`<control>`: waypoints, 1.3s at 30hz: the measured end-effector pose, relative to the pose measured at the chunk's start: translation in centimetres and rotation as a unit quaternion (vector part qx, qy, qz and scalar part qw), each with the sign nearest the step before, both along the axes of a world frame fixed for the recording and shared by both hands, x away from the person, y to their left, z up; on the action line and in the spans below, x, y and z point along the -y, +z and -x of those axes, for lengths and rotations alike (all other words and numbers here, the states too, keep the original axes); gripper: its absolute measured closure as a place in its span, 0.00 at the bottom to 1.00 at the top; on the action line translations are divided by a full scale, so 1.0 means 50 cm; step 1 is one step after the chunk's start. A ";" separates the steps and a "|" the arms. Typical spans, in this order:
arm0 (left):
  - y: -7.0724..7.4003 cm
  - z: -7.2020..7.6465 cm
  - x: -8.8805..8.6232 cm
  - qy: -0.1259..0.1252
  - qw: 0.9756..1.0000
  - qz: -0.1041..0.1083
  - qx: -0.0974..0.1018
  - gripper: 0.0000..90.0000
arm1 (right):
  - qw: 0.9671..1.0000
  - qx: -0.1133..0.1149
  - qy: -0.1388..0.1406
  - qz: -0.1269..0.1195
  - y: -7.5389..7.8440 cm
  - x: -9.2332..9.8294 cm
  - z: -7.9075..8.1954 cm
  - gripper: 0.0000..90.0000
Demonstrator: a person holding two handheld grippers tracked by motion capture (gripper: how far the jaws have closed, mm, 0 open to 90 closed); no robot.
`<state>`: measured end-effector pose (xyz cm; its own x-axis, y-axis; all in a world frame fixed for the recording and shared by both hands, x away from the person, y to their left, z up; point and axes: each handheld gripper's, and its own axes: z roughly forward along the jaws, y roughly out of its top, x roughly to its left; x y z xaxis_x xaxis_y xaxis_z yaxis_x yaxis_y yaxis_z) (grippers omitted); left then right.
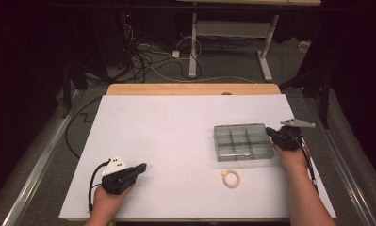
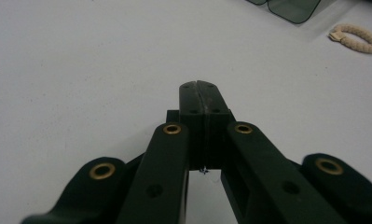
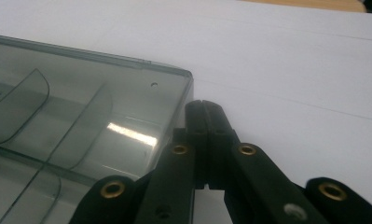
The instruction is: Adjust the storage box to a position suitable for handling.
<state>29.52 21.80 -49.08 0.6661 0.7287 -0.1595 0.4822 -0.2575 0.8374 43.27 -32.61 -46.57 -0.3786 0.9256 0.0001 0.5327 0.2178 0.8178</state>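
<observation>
A clear grey compartment box [image 1: 242,141] lies on the white table, right of the middle. Its lid and dividers show in the right gripper view [image 3: 81,121]. My right gripper [image 1: 269,131] is shut with nothing in it, its tips at the box's right edge near a corner [image 3: 202,105]. A cream rope ring [image 1: 231,179] lies in front of the box; it also shows far off in the left gripper view [image 2: 356,38]. My left gripper [image 1: 142,167] rests at the front left, shut and empty [image 2: 200,88], pointing toward the ring.
The white board [image 1: 176,136] covers a wooden table [image 1: 190,89]. Beyond it on the floor stand a desk frame [image 1: 232,42] and tangled cables [image 1: 143,56]. A rail [image 1: 35,165] runs along the left side.
</observation>
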 end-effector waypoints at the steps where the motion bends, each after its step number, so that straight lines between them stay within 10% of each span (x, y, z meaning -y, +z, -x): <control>1: 0.000 0.000 0.000 -0.001 1.000 0.000 0.000 0.98 | 1.000 0.003 0.004 0.000 -0.001 -0.009 0.000 1.00; 30: 0.000 0.000 -0.001 -0.004 1.000 0.003 -0.003 0.98 | 0.990 -0.002 0.142 -0.003 -0.004 -0.255 0.052 1.00; 39: 0.000 0.001 -0.001 -0.004 1.000 0.004 -0.002 0.98 | 0.990 0.003 0.143 -0.005 -0.001 -0.256 0.097 1.00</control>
